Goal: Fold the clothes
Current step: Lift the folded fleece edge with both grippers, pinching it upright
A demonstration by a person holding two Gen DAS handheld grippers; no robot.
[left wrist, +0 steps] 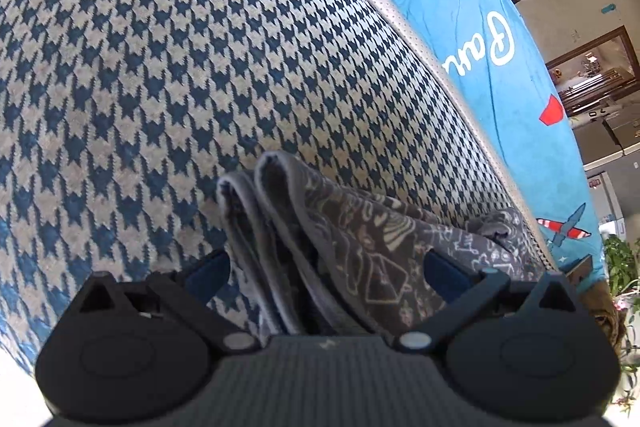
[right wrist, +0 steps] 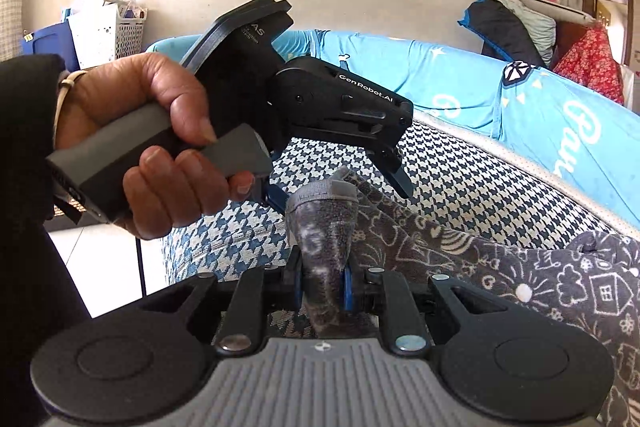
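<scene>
A dark grey garment [left wrist: 360,251] printed with pale doodles lies folded on a blue-and-white houndstooth cushion [left wrist: 200,67]. In the left wrist view my left gripper [left wrist: 326,271] stands open, its blue pads [left wrist: 208,271] wide apart on either side of the garment's folded grey hem. The right wrist view shows that left gripper [right wrist: 340,191] from the side, held in a person's hand [right wrist: 160,147] just above the cloth's raised corner. My right gripper [right wrist: 324,283] is shut on a bunched fold of the garment [right wrist: 480,259], which trails off to the right.
A bright blue sheet [right wrist: 460,83] with white lettering covers the surface behind the cushion [right wrist: 460,179]. Piled bedding [right wrist: 516,27] and a red floral cloth [right wrist: 592,67] sit at the back right. A white basket [right wrist: 116,35] and a blue bin [right wrist: 44,43] stand by the wall at left.
</scene>
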